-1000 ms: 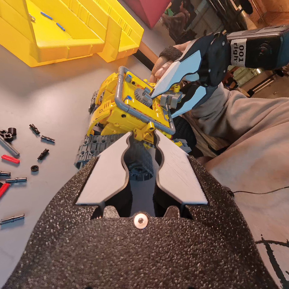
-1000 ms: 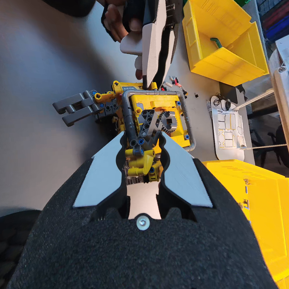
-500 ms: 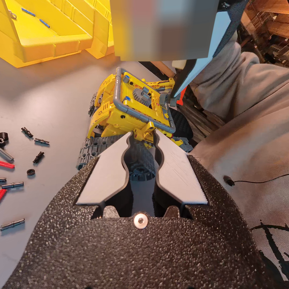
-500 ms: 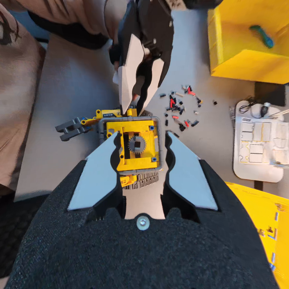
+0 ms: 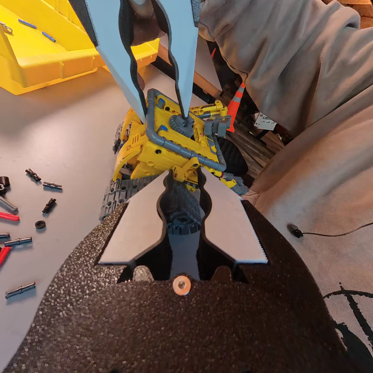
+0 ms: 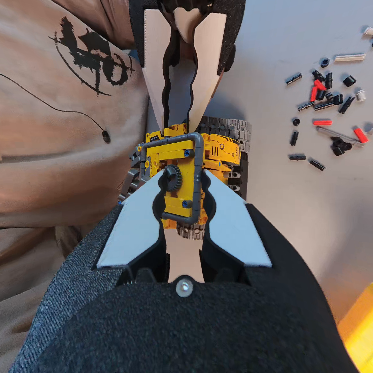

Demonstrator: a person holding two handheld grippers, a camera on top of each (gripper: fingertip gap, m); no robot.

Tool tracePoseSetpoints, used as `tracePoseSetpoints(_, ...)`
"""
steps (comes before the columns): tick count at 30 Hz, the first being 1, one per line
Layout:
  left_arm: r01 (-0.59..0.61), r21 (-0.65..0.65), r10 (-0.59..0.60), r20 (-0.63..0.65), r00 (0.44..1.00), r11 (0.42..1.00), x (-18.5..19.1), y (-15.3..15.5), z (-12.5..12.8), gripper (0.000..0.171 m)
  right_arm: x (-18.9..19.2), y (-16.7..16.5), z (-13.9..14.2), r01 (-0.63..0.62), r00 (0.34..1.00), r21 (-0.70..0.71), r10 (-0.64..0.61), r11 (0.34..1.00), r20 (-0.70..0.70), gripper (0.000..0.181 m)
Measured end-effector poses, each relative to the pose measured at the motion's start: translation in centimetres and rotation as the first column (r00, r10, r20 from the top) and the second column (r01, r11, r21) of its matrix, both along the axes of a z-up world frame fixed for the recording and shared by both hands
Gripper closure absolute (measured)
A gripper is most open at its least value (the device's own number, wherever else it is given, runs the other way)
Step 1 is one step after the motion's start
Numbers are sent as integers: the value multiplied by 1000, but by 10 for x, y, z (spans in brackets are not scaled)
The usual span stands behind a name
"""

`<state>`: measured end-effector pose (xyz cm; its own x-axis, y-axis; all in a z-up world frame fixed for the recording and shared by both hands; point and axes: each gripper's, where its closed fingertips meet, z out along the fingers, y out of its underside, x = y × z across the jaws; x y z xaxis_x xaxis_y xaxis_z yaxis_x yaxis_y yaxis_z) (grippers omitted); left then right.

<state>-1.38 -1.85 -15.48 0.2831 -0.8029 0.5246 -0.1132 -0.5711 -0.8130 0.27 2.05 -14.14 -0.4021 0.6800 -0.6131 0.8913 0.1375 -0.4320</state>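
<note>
The yellow brick-built tracked vehicle model with a grey pipe frame on top (image 5: 177,149) sits on the grey bench (image 5: 60,125), right at the edge by a person in a beige sweatshirt (image 5: 302,80).

The left tongs (image 5: 184,171) reach in low from the near side, clenched on a small yellow connector piece (image 5: 184,168) sticking out of the model's edge.

The right tongs (image 6: 182,171) come down steeply from above, spread apart and holding nothing. One fingertip is on the dark grey toothed gear (image 6: 173,177) on the model's top, the other sits outside the grey frame.

Off to the side there's a scatter of loose black and red pins (image 5: 26,212), with a yellow plastic bin (image 5: 40,60) farther back.
</note>
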Motion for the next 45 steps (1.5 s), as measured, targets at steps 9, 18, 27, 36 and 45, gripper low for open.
tracePoseSetpoints(9, 9, -28, -8, 33, 999, 1000, 4, -2, -1, 148, 0, 7, -9, -36, 999, -3, 36, 999, -10, 176)
tracePoseSetpoints(18, -48, -68, 52, 58, 997, 997, -12, -5, -1, 149, 0, 3, -12, -57, 998, 52, 58, 997, -35, 178)
tracePoseSetpoints(27, -161, -144, 184, 168, 969, 977, -81, -27, 1, 150, 17, 3, -13, -64, 998, 84, 66, 994, -16, 177)
tracePoseSetpoints(36, -216, -97, 233, 239, 943, 972, -94, -14, 21, 149, 9, 18, -11, 62, 991, 154, -42, 986, -129, 177)
tracePoseSetpoints(45, -255, -106, 273, 217, 937, 961, -95, -14, 9, 148, 49, 53, -11, 452, 886, 126, -427, 883, -184, 177)
